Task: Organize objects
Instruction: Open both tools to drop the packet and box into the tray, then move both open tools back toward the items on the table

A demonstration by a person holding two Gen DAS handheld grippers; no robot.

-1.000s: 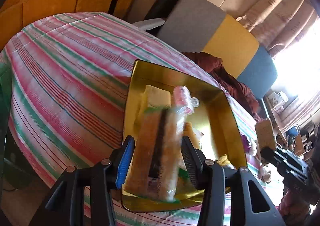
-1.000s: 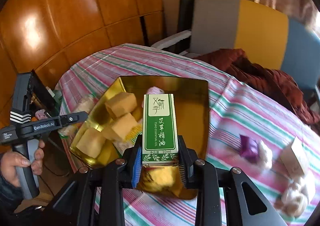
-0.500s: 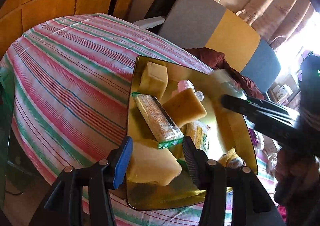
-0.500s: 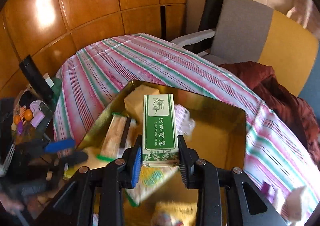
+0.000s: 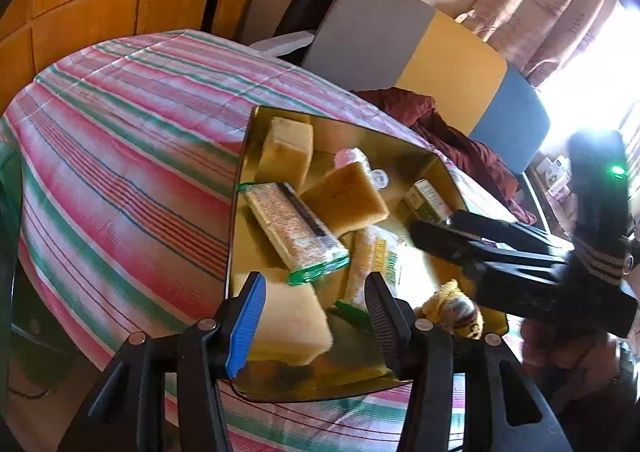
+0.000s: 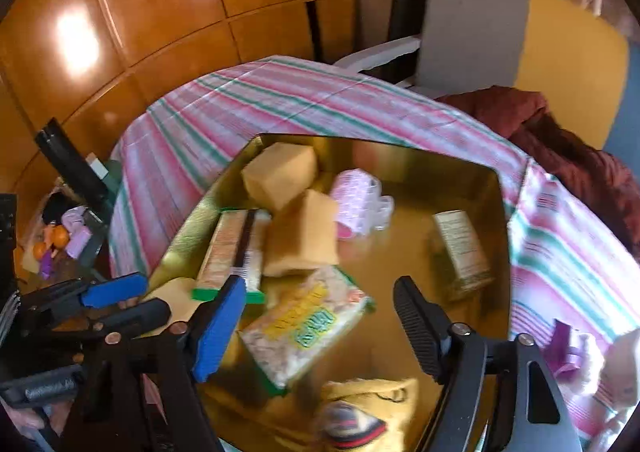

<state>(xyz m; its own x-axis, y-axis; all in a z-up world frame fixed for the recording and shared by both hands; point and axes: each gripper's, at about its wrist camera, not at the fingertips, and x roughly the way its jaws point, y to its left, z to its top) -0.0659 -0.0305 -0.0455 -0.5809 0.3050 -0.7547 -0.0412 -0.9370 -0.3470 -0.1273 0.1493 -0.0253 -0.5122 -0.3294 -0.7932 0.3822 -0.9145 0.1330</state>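
Striped cloth covers the bench (image 6: 280, 100) bearing a glossy gold tray (image 6: 452, 172), where the stiff, light green carton (image 6: 462, 248) lies near its right wall, best pinched across its flat sides, the right hand-held gripper (image 6: 316, 324) having just opened empty, the left hand-held gripper (image 5: 316, 320) half-open, gripping nothing.

A shiny gold square tray (image 6: 505, 236) sits on the striped-cloth table (image 6: 280, 100). In it, yellow sponge blocks (image 6: 280, 172) lie at the far left, a white-and-green carton (image 6: 462, 246) at the right, and a printed snack packet (image 6: 306, 326) nearest the camera.
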